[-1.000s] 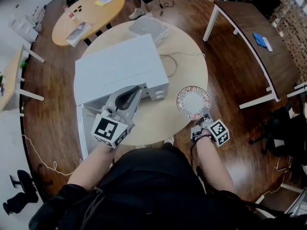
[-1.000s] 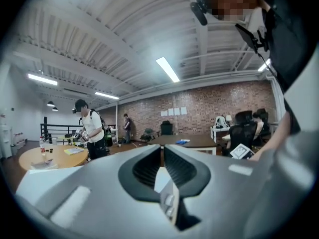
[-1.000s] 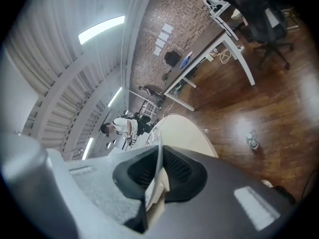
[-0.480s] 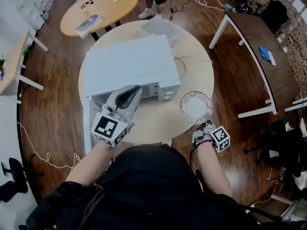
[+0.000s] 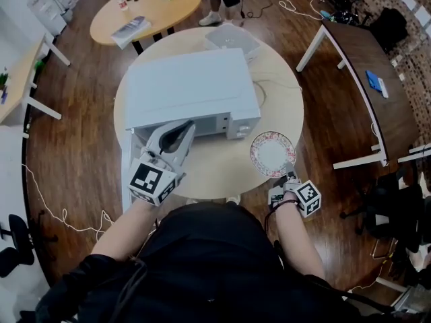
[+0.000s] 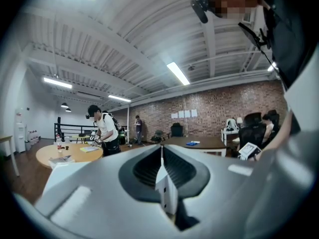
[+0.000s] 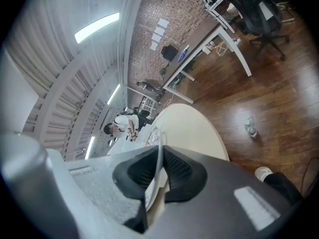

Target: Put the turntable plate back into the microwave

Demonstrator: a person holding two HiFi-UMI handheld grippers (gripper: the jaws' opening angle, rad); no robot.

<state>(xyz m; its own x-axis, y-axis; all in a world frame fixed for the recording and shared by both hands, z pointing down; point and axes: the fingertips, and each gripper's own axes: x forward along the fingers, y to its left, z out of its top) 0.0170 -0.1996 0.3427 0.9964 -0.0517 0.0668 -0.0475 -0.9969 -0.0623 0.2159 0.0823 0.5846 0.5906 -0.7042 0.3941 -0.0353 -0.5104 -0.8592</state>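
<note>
While the right gripper [image 5: 286, 173] stands at the near edge of the round table [image 5: 222, 167], its jaws are clamped on the near rim of the turntable plate [image 5: 271, 152]. The right gripper view shows that thin rim seated edge-on between the two dark pads. The plate extends forward from the fingertips over the table top, with its red-patterned border and white centre facing up. Whether it rests on the table or is carried just clear of it cannot be determined.

The microwave [image 5: 188, 89] stands beyond and to the left of those fingers, near the plate but apart from it. Its door [image 5: 125, 173] stands open on the left side. The plate is outside the microwave, just off its front right corner.

The left gripper [image 5: 182, 132] is held level before the microwave's front face, with the open door to the left of its fingers. Its jaws are drawn together, as its own view confirms
</note>
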